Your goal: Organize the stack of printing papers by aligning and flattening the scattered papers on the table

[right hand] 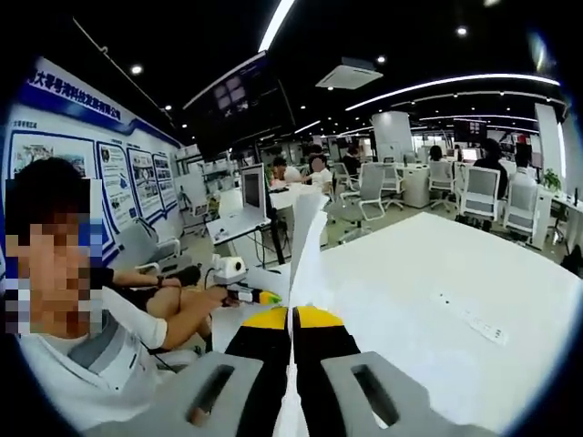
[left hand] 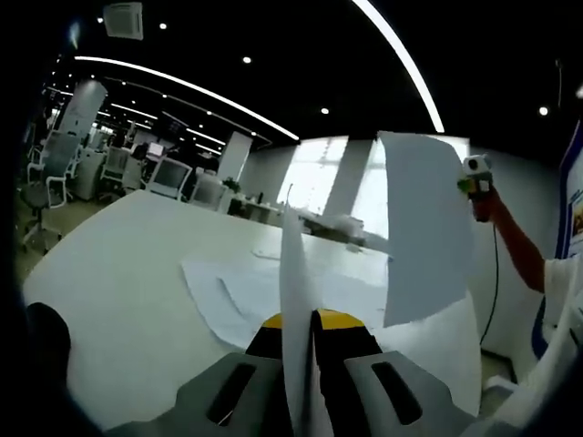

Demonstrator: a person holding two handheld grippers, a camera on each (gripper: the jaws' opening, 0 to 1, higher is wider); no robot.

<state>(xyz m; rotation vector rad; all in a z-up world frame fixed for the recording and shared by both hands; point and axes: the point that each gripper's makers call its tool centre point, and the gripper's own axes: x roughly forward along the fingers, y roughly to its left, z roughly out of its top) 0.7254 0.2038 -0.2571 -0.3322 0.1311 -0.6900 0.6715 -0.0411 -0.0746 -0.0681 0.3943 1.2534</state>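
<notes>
White tabletop: the table (left hand: 127,273) runs wide and pale through the left gripper view, with office chairs (left hand: 50,173) and monitors (left hand: 168,175) well beyond its far left edge.
Loose sheets: a few flat papers (left hand: 239,296) lie scattered on the table, near its middle, just past the left gripper's jaws.
Left gripper: the left gripper (left hand: 299,339), black with yellow tips, has its jaws pressed together on a held sheet (left hand: 296,300) seen edge-on; the sheet stands upright between them and blocks the strip of table right behind it.
Raised sheet: to the right, a curved sheet (left hand: 424,228) hangs in the air above the table's right end, hiding part of the bright window (left hand: 314,177) behind.
Far gripper: past the curved sheet's upper right edge, a hand holds the other gripper (left hand: 475,177); whether it touches that sheet I cannot tell.
Person: in the right gripper view, a person in a white shirt (right hand: 100,364) sits at the left, in front of wall posters (right hand: 118,177), forearm stretched toward the middle.
Right gripper: the right gripper (right hand: 293,320) is clamped on a thin paper edge (right hand: 305,246) that rises upright from the closed jaws and cuts the view in two.
Table on the right: bare white surface (right hand: 437,273) with a faint strip (right hand: 469,319) lying flat on it.
Background: seated people (right hand: 314,171) and grey chairs (right hand: 478,193) stand well apart beyond the table.
</notes>
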